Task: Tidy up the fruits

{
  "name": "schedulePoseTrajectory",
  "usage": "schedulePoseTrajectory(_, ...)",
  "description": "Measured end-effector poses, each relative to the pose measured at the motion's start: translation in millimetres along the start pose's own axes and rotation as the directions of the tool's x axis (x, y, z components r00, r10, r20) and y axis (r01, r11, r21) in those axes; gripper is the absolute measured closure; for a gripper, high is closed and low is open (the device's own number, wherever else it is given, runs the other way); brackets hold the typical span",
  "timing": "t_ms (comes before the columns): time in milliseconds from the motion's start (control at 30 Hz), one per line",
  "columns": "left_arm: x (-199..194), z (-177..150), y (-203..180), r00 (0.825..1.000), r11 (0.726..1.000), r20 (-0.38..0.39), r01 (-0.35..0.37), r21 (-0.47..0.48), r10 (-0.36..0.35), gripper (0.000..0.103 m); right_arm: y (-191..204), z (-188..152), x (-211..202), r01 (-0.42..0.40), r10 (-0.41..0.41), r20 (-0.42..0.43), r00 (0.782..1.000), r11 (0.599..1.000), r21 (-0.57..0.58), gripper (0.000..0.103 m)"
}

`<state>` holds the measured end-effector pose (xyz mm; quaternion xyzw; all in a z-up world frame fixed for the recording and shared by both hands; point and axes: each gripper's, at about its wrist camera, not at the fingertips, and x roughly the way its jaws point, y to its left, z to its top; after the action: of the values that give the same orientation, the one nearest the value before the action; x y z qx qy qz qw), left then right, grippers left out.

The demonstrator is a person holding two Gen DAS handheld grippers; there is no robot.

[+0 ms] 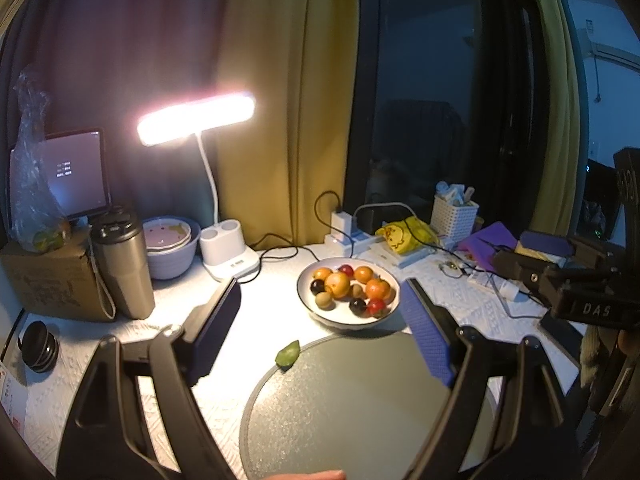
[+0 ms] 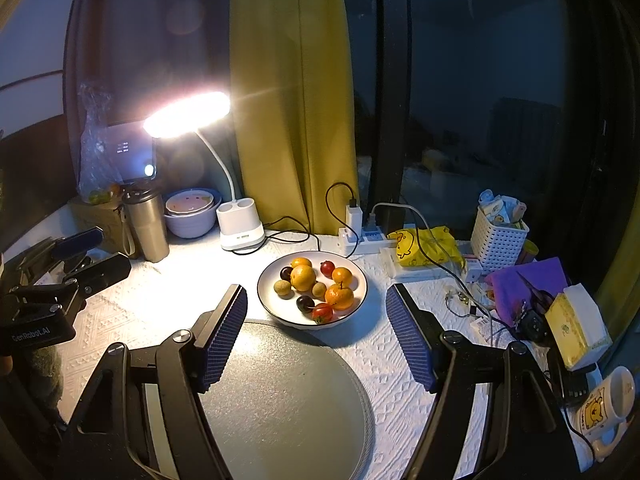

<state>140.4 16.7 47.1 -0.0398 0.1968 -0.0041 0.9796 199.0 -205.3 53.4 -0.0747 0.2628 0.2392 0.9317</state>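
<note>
On my table (image 2: 152, 288), the grey round mat (image 2: 288, 408) sits at 6 o'clock of the white bowl (image 2: 360, 280) heaped with small, firm, roll-prone fruits (image 2: 303, 277), best pinched across their middles, and both my left gripper (image 1: 320, 320) and right gripper (image 2: 316, 320) hover wide apart, empty.

A lit white lamp (image 2: 236, 216) stands on the desk (image 2: 168, 292) far ahead of the tongs, left of a yellow curtain (image 2: 292, 100). Left of the lamp sit stacked bowls (image 2: 190, 212) and a steel tumbler (image 2: 146, 226). Ahead and right of the tongs lie a power strip (image 2: 360, 236), a white basket (image 2: 498, 240), a purple cloth (image 2: 528, 280) and a tissue box (image 2: 578, 328).
</note>
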Motion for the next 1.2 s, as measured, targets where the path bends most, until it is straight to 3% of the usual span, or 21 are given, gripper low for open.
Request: schedulePoseTrajectory(1200, 12.8, -1.2, -2.0, 1.000, 1.000, -0.008, 0.003, -0.003, -0.003, 0.021, -5.3, 1.3, 9.4, -0.001, 0.001, -0.007, 1.000, 1.000, -0.001, 0.028)
